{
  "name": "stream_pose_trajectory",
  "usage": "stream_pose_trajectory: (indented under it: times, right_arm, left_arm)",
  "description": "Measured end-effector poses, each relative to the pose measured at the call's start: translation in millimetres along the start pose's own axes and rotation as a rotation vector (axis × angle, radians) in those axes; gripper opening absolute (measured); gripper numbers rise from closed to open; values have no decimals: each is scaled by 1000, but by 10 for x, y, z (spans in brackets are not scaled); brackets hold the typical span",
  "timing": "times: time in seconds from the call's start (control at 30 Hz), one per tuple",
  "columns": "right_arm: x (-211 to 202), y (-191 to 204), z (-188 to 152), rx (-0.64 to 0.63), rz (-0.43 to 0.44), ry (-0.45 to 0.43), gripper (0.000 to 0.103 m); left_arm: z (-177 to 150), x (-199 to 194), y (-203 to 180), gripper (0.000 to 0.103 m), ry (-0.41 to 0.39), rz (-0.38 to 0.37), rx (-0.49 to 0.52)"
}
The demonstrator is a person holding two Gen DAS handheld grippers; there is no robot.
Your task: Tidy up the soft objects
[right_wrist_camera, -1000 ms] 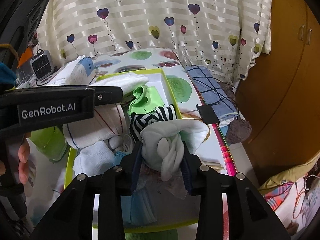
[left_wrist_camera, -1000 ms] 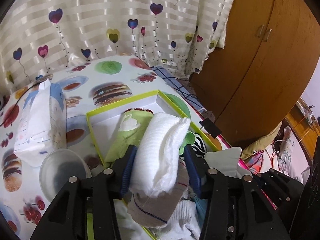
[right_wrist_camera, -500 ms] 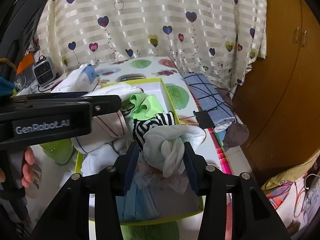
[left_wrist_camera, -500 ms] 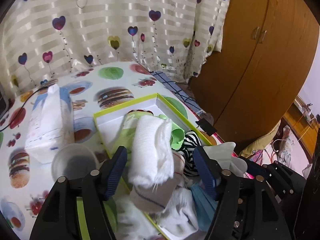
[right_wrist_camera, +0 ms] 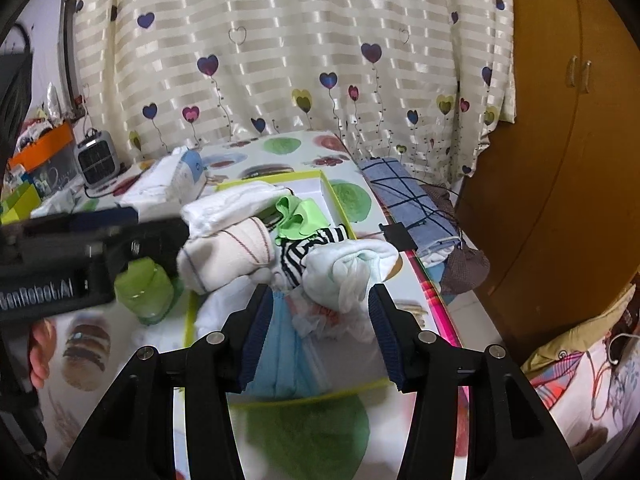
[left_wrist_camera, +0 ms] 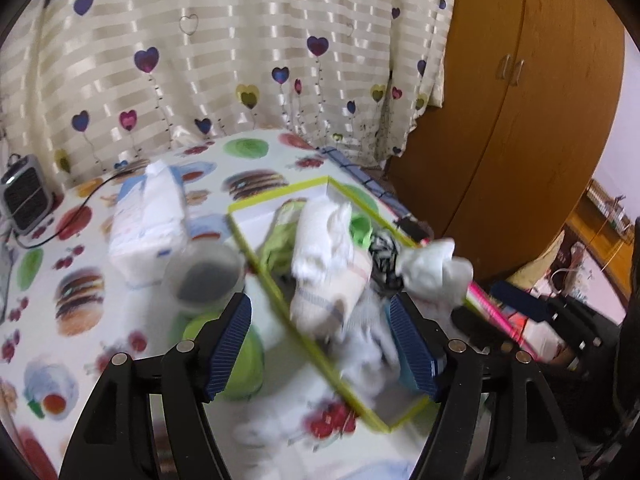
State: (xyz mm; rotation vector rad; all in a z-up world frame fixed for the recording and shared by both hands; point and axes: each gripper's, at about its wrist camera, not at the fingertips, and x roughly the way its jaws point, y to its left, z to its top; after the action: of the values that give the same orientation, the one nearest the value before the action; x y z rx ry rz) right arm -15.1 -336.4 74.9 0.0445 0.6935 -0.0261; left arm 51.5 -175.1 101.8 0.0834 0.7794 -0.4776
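Fingers of both the left gripper (left_wrist_camera: 320,340) and right gripper (right_wrist_camera: 318,330) have just been opening and now stand released, leaving the white sock roll (left_wrist_camera: 320,256) and pale bundle (right_wrist_camera: 348,268) lying in the green-edged box (right_wrist_camera: 334,200) on the bench (left_wrist_camera: 80,272), evidently placed.

A lived-in home room: beyond the tool hangs a cream striped curtain (right_wrist_camera: 304,52) printed with hearts, to its right a wooden wardrobe (right_wrist_camera: 560,140), and ahead a bench (left_wrist_camera: 80,280) under a burger-print cloth, with a small heater (right_wrist_camera: 96,160) at far left.
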Motion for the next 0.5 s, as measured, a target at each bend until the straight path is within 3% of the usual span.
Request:
stream_pose_trajectory:
  times: [0.5]
  right_arm:
    - [-278, 230, -610, 0, 12, 64, 51]
  left_arm:
    - [-1043, -271, 139, 72, 94, 84, 7]
